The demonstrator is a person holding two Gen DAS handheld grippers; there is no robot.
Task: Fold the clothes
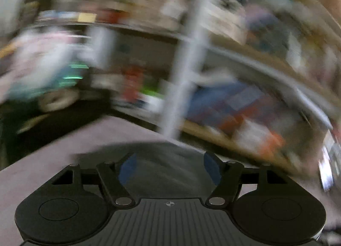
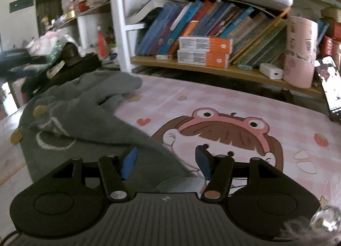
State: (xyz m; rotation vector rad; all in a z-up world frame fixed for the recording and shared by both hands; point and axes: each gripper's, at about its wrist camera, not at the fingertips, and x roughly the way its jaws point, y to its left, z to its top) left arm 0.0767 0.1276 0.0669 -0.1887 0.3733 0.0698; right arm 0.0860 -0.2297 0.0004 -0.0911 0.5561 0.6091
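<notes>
Grey fabric, a rumpled garment (image 2: 85, 122), lies bunched on the left of the pink cartoon tablecloth (image 2: 234, 105), clearly not yet folded. Over it, the left gripper (image 1: 169, 168) hangs with jaws apart, its view blurred. Further right, the right gripper (image 2: 166, 160) gapes over the garment's hem, holding nothing.
</notes>
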